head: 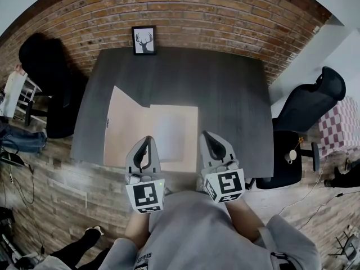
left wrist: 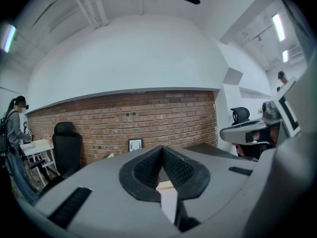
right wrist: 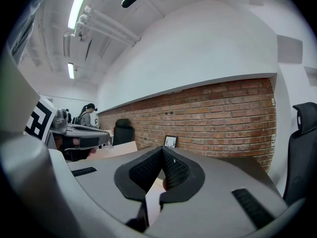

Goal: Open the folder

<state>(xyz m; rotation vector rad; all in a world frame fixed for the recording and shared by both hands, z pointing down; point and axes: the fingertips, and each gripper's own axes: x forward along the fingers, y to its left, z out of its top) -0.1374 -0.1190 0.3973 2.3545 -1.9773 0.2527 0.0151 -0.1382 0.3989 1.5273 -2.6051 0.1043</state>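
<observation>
A beige folder (head: pixel 129 129) lies on the dark table (head: pixel 225 94) near its front edge. Its cover is swung out to the left and slopes upward, baring a white sheet (head: pixel 169 131) inside. My left gripper (head: pixel 147 140) is shut and empty, with its tip over the front of the folder. My right gripper (head: pixel 207 135) is also shut and empty, just right of the folder's right edge. In the left gripper view the pads (left wrist: pixel 162 150) meet with nothing between them. The right gripper view shows shut jaws (right wrist: pixel 162 150) and the raised cover (right wrist: pixel 116 150) to the left.
A framed deer picture (head: pixel 144 40) stands at the table's back edge against the brick wall. One black office chair (head: pixel 48 66) is at the left and another (head: pixel 306 111) at the right. A person (left wrist: pixel 15 128) stands far off by a white desk.
</observation>
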